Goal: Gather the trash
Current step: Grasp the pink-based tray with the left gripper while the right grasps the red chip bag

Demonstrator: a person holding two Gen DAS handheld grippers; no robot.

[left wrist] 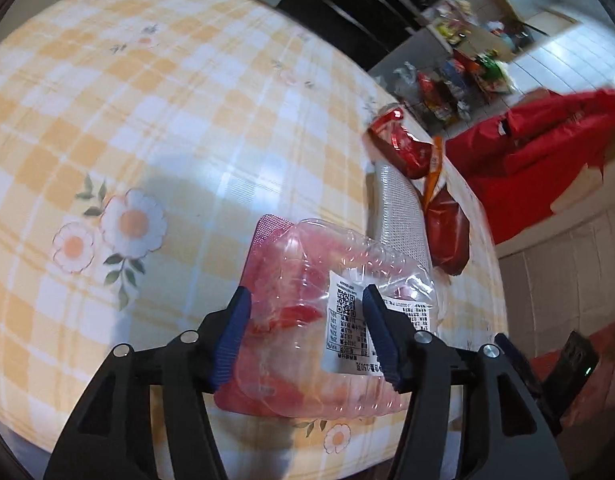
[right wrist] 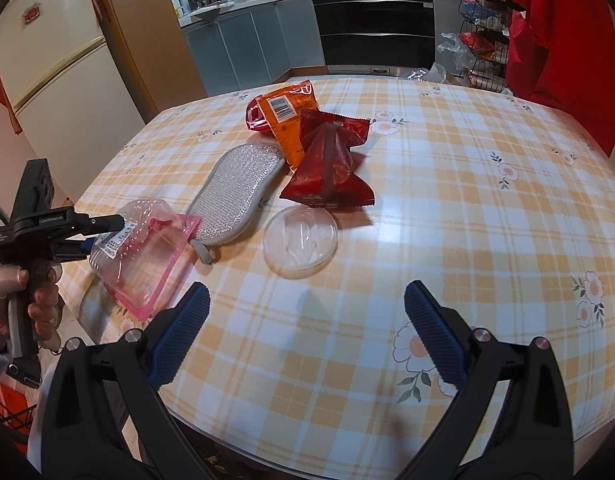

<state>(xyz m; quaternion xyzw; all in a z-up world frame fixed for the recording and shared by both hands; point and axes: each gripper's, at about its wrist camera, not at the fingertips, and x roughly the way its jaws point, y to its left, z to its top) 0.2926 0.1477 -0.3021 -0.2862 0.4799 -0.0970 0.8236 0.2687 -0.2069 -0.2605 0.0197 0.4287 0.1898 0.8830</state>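
Home kitchen: oven (right wrist: 377, 20), sink (right wrist: 207, 10), fridge (right wrist: 51, 68).

Ahead of your right gripper (right wrist: 305, 330) the tablecloth (right wrist: 467, 216) lies bare to the clear round lid (right wrist: 301, 236). Beyond it, the red wrapper (right wrist: 327, 168), silver scrubber (right wrist: 239, 192) and orange packet (right wrist: 285, 120) crowd the passage leftward.

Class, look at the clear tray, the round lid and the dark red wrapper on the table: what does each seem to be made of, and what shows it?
Clear tray: thin glossy see-through plastic, probably; pink backing shows through.
Round lid: likely clear plastic; tablecloth visible beneath.
Dark red wrapper: shiny film or foil, creased, crimped ends.
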